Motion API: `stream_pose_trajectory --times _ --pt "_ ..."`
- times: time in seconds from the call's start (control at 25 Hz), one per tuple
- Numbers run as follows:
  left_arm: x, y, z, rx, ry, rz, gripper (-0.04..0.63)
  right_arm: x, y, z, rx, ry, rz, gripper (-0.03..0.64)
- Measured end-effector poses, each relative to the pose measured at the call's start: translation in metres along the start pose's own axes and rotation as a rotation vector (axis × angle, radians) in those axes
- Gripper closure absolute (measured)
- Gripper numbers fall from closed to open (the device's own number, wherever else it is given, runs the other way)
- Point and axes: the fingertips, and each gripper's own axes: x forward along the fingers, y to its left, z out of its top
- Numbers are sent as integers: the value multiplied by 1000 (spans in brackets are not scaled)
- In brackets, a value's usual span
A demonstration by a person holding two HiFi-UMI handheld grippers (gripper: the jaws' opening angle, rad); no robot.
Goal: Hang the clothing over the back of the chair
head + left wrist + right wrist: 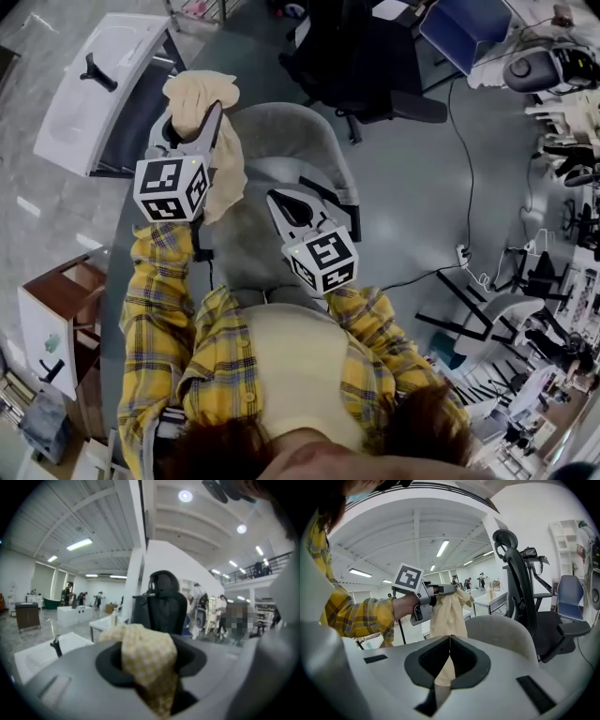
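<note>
**One cloth held up beside one grey chair**

There is one piece of clothing, a soft pale yellow cloth with a fine checked weave. It is bunched into folds. The left gripper holds it in the air, and its fingers are partly closed and press on the cloth. A lump of the cloth stands above the fingers and the rest hangs down below them. In the head view the cloth hangs at the left edge of the back of the grey chair. I cannot tell if it touches the back.

The grey chair is one, with a rounded, shell-shaped back covered in plain matt fabric.

The right gripper is over the seat of this chair, apart from the cloth. Its fingers are together at the tips and nothing is gripped between them. The hanging end of the cloth shows only behind them.

There are two grippers, and each carries one cube with black and white square markers. Both sleeves are of yellow plaid.

Behind the grey chair stands one black office chair with a headrest and armrests.
</note>
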Motion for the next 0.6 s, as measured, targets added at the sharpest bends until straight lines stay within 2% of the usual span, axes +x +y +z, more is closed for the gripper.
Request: stream_pose_trajectory --times 0.32,0.6 --pt "29 13 -11 33 25 3 399 5 -3 -8 16 31 0 603" --pt "53 25 -43 28 94 23 391 8 -2 -14 21 52 3 603"
